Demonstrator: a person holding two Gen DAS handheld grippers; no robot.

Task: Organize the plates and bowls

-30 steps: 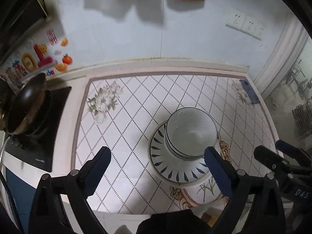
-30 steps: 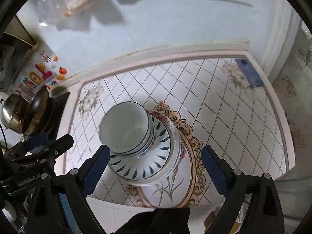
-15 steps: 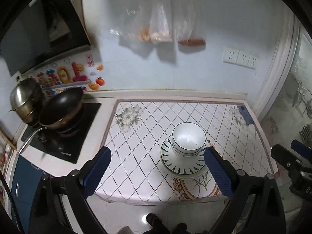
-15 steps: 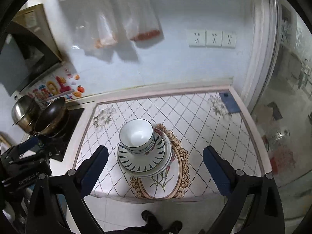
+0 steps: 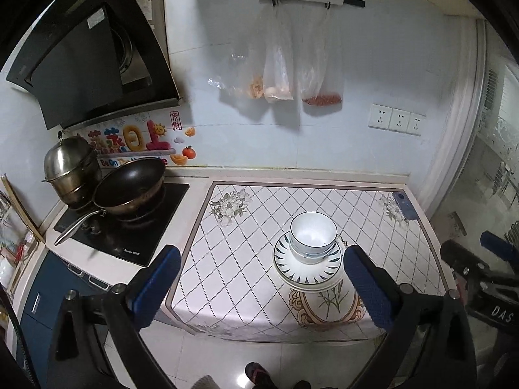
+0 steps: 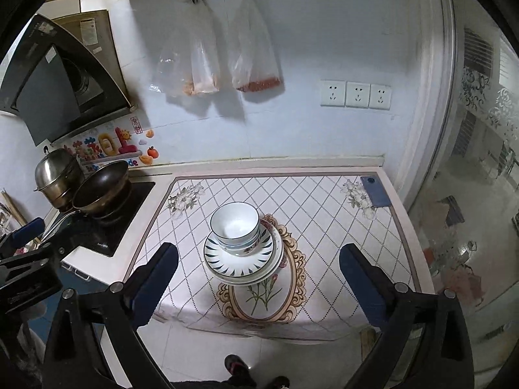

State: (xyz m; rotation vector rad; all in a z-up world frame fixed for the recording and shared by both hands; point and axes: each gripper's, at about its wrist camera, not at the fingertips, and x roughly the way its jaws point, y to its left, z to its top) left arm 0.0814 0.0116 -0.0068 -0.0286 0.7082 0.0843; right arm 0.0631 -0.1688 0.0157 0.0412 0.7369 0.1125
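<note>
Stacked white bowls with blue rims (image 5: 313, 238) (image 6: 235, 227) sit on a pile of plates (image 5: 308, 272) (image 6: 240, 264); the top plate has a dark leaf pattern. The pile rests on the far end of an oval floral mat (image 5: 327, 304) (image 6: 262, 298), on the diamond-patterned cloth of the counter. My left gripper (image 5: 261, 256) hangs well above and in front of the pile, its jaws opening with nothing between them. My right gripper (image 6: 258, 253) is equally high and back, open and empty. Each gripper shows at the edge of the other's view (image 5: 480, 265) (image 6: 26, 253).
A black wok (image 5: 129, 184) and a steel pot (image 5: 69, 168) stand on the dark cooktop (image 5: 136, 227) at left, under a range hood (image 5: 81, 64). A blue phone (image 5: 404, 206) lies at the counter's far right corner. Plastic bags (image 5: 279, 64) hang on the wall. A person's shoes (image 6: 236, 366) are on the floor below.
Both grippers have pulled back and risen away from the pile, which now looks much smaller. The wall, hood and floor have come into view. The bowls and plates have not moved.
</note>
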